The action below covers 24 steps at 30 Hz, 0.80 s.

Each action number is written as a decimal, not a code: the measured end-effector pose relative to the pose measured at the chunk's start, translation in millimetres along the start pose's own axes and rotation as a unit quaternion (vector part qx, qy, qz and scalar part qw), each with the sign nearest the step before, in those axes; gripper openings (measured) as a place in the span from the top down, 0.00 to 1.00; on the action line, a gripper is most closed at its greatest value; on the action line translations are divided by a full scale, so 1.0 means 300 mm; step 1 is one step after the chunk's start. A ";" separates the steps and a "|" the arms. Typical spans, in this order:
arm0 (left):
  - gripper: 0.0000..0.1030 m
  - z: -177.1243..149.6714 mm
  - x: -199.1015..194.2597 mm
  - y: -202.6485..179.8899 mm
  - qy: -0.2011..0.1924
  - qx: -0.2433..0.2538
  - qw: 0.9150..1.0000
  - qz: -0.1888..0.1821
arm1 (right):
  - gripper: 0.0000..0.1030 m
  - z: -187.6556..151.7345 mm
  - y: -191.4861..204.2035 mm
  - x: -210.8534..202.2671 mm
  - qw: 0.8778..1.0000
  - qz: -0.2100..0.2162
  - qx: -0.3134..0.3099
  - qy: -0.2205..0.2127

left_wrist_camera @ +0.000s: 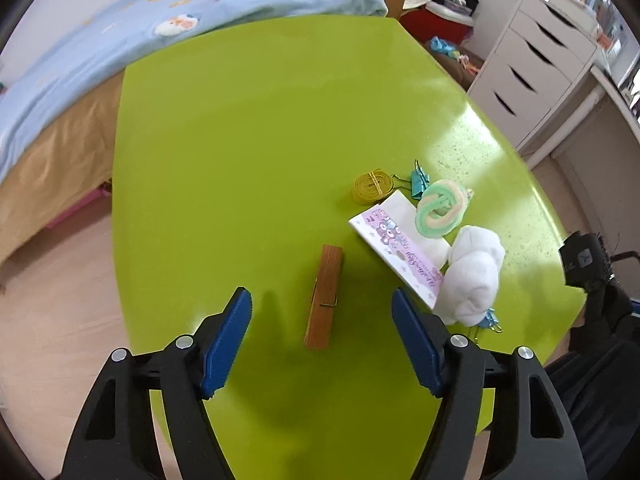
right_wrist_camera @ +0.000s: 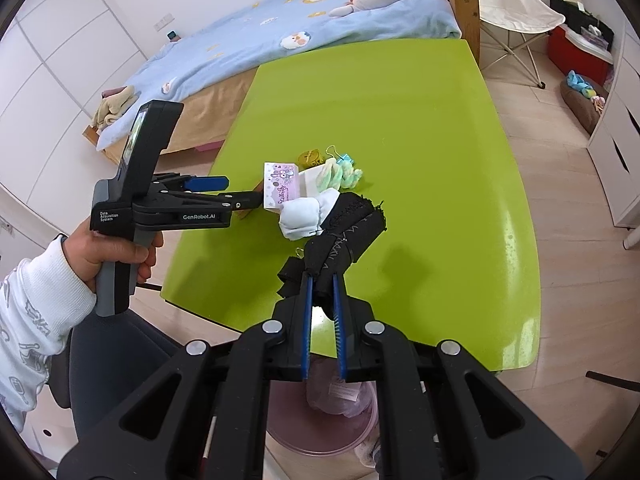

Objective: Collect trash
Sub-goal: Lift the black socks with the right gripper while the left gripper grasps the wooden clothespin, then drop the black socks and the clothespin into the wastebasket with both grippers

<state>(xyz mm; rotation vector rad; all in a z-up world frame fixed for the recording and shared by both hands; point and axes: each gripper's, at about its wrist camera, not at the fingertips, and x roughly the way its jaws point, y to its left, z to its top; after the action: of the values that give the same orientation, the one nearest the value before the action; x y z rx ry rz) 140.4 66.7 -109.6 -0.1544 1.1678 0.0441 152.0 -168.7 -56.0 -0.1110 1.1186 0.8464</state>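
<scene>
A black cloth scrap (right_wrist_camera: 344, 232) is clamped between the right gripper (right_wrist_camera: 321, 280) fingers, hanging over the green table (right_wrist_camera: 420, 128) edge above a pink bin (right_wrist_camera: 320, 420). The left gripper (left_wrist_camera: 322, 308) is spread wide, a wooden clothespin (left_wrist_camera: 324, 298) lying between its fingers

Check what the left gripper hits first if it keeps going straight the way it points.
Probably the wooden clothespin lying on the lime-green table, lined up between the open left gripper fingers; height above it is unclear.

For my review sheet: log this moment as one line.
left gripper: open above wooden clothespin | right gripper: shut on black fabric scrap | pink bin: below
</scene>
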 end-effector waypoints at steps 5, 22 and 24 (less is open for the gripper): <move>0.54 0.003 0.041 0.003 0.019 0.000 1.000 0.002 | 0.91 0.005 -0.002 0.010 1.000 0.000 0.000 0.005; 0.88 -0.030 -0.051 -0.022 -0.004 0.001 1.000 0.014 | 0.91 0.001 0.003 0.013 1.000 0.003 -0.004 0.003; 0.88 -0.049 -0.096 -0.034 -0.013 0.001 1.000 0.009 | 0.91 -0.002 0.007 0.009 1.000 0.005 -0.006 0.002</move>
<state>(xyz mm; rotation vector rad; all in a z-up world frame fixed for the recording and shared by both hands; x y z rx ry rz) 116.7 55.9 -87.9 -0.1414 1.1437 0.0616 150.5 -166.1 -57.7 -0.1182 1.1189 0.8625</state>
